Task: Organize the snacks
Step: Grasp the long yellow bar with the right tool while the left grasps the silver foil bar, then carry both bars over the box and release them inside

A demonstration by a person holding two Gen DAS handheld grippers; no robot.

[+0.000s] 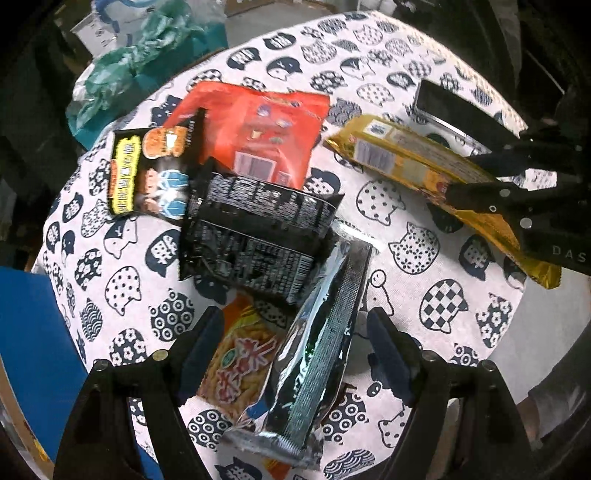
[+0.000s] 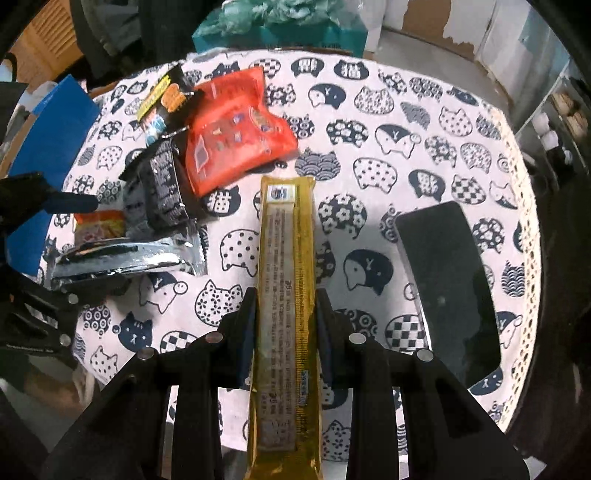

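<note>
My right gripper is shut on a long gold snack packet, which points away from me over the cat-print tablecloth. The left wrist view shows the same gold packet with the right gripper clamped on it at the right. My left gripper is open, pointing down over a silver and black packet and an orange noodle-snack packet. Its pads stand clear of both. Beyond lie a black packet, a black and yellow packet and a red packet.
A flat black device lies on the cloth at the right. A blue box stands off the table's left edge. Teal plastic bags sit behind the table. The round table's edge curves close on the right.
</note>
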